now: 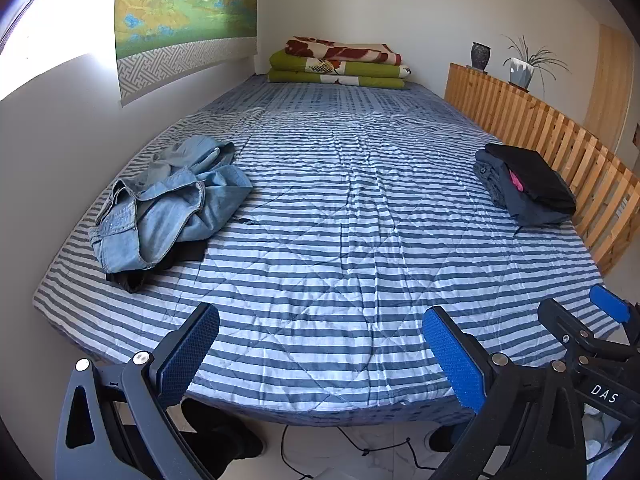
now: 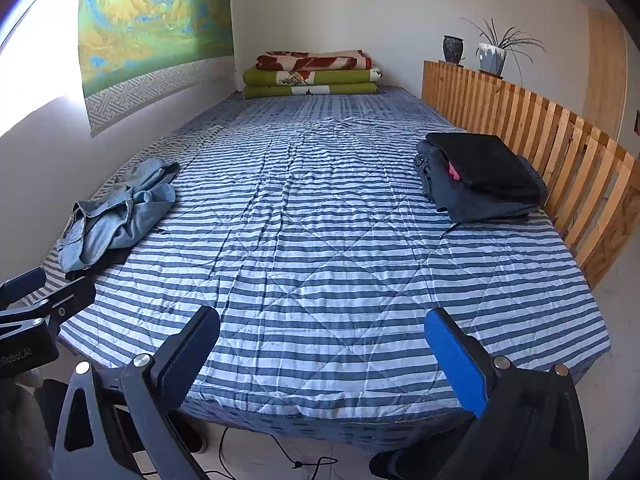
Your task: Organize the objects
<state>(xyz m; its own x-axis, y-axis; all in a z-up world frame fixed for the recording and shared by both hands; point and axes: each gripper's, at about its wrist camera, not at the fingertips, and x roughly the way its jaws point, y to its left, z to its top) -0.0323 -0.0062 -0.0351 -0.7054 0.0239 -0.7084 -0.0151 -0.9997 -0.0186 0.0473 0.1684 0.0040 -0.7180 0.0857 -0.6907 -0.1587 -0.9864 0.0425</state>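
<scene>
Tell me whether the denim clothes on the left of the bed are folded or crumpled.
Crumpled. The denim clothes lie in a loose, bunched heap with a waistband twisted open, unlike the dark clothes stacked flat by the wooden rail.

Dark garment (image 1: 160,268) mostly hidden under crumpled denim clothes (image 1: 168,204)

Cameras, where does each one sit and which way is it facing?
Left wrist: on the left gripper at the bed's foot, facing down the striped bed; open jaws, right gripper alongside, shoes below.
Right wrist: on the right gripper, same heading; open jaws, left gripper at the picture's left edge.
Shared: denim heap, dark folded stack, folded blankets, wooden rail.
</scene>
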